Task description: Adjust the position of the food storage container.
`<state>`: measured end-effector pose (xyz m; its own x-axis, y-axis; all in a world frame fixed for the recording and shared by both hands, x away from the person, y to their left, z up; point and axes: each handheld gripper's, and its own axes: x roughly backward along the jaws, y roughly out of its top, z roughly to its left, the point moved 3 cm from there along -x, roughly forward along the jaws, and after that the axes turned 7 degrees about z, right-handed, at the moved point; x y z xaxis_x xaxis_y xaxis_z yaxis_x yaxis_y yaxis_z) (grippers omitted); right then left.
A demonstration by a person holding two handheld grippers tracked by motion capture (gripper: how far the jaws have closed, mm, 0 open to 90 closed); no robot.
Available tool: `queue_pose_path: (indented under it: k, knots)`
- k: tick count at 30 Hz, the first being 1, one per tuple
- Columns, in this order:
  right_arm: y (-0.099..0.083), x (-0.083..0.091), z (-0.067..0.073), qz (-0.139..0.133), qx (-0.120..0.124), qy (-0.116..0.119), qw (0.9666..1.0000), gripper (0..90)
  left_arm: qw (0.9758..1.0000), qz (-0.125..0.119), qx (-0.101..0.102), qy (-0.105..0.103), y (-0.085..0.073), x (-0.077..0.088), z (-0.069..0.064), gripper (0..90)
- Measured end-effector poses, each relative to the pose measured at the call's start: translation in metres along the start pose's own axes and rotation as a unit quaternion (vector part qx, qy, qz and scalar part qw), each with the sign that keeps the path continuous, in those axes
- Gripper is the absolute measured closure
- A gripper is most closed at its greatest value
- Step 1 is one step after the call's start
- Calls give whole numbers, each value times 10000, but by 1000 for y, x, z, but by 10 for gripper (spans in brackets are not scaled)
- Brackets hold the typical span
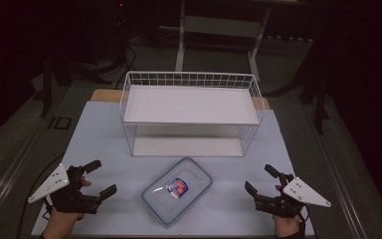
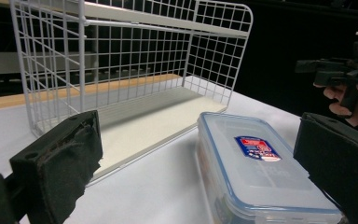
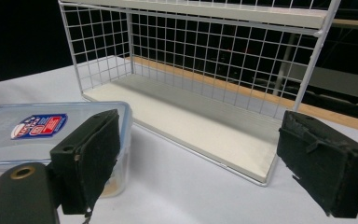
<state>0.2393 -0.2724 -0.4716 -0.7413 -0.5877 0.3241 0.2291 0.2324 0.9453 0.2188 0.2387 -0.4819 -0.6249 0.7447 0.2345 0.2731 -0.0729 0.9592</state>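
White wire rack (image 1: 191, 112) behind container (image 1: 177, 196)

We saw a clear container (image 1: 177, 191) with a pale blue rim and a red, white and blue label (image 1: 177, 187) on its lid. The wire rack (image 1: 191, 112) was white, its mesh a grid of small squares, its shelves off-white. The table (image 1: 99, 144) was light grey-blue. Each hand-held gripper, left (image 1: 101, 178) and right (image 1: 259, 179), was black with a grey plate.

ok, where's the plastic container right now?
High view: the plastic container lies lid-on at the table's near centre, in front of the wire shelf rack, between the two grippers.
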Motion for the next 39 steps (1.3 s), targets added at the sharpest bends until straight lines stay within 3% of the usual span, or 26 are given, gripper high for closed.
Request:
queue_pose_path:
  k: [5, 8, 13, 17, 23, 25, 29, 31, 33, 34, 35, 39]
  knots:
    - [0, 1, 1, -4, -21, -3, 10000, 130, 9999, 19, 122, -109, 4, -1, -7, 10]
    - [0, 3, 2, -4, -29, -25, 10000, 130, 9995, 63, 43, -292, 8, -1, -18, 31]
    - [1, 4, 3, -28, -15, -42, 10000, 130, 9977, 172, 217, -614, 11, -10, -32, 70]
    - [0, 4, 3, -22, -38, -29, 10000, 130, 9958, 396, 289, -779, 11, -23, -44, 188]
    - [-1, 2, 4, 2, -48, 27, 10000, 130, 9924, 817, 187, -896, 0, -40, -56, 526]
    - [-1, 1, 5, 13, -46, 37, 10000, 130, 9903, 916, 177, -1032, -3, -43, -62, 618]
    - [-1, 1, 4, 15, -66, 47, 10000, 130, 9867, 1229, 16, -1063, -9, -52, -74, 796]
    - [-1, 1, 5, 24, -59, 54, 10000, 130, 9834, 1407, -22, -1146, -14, -57, -82, 882]
    - [-1, 1, 5, 30, -61, 54, 10000, 130, 9789, 1611, -130, -1250, -18, -62, -92, 890]
    - [-1, 1, 5, 30, -61, 54, 10000, 130, 9789, 1611, -130, -1250, -18, -62, -92, 890]
    - [-2, 1, 5, 34, -58, 53, 10000, 130, 9747, 1748, -191, -1381, -21, -67, -103, 890]
    - [-2, 0, 4, 51, -72, 64, 9999, 130, 9669, 2005, -259, -1560, -27, -77, -118, 893]
